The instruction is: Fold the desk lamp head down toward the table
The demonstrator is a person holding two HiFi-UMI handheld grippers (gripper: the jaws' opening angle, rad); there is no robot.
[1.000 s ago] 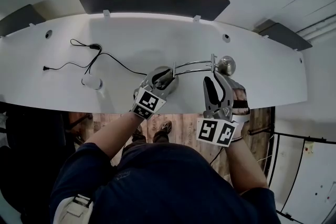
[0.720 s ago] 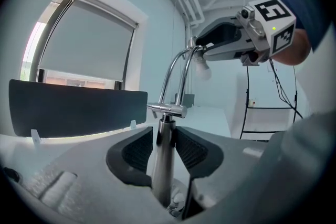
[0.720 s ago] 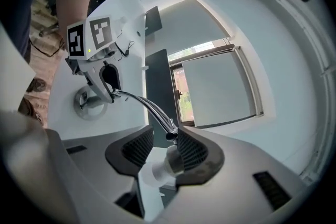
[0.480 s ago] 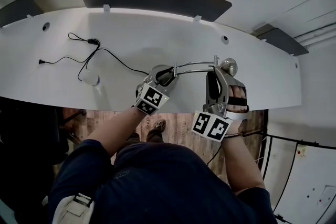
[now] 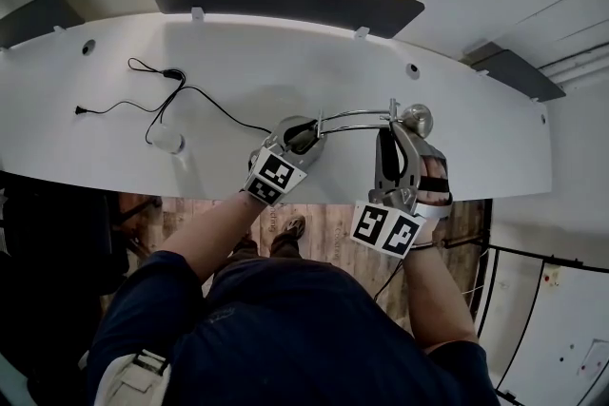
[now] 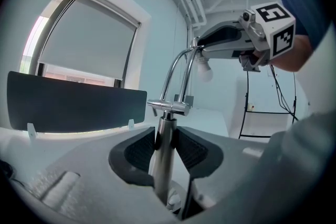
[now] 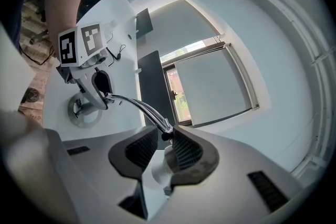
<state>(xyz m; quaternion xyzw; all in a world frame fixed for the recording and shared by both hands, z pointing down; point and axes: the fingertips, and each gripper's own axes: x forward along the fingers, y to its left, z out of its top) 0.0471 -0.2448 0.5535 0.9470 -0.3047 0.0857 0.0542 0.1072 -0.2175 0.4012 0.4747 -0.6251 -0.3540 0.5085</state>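
Observation:
A chrome desk lamp stands near the front edge of the white table [image 5: 314, 62]. Its upright post [image 6: 163, 165] rises from a round base [image 7: 84, 113], and two curved arms [image 5: 347, 121] lead right to the lamp head [image 5: 416, 119] with a white bulb [image 6: 203, 70]. My left gripper [image 5: 300, 138] is shut on the post just under the arm joint. My right gripper [image 5: 388, 133] has just been closing, and the head's white socket [image 7: 160, 168] sits between its pads, touching them. Each gripper also shows in the other's view: the right gripper [image 6: 202, 42] and the left gripper [image 7: 102, 94].
A black cable [image 5: 181, 95] runs across the table's left half past a small white object [image 5: 168, 143]. A dark screen [image 5: 281, 0] stands along the back edge under a window. The lamp is close to the front edge, with wooden floor [image 5: 324, 223] below.
The right gripper's jaws have narrowed around the lamp head and its hand rolled slightly. The left gripper has stayed on the post. The lamp's arms look unmoved.

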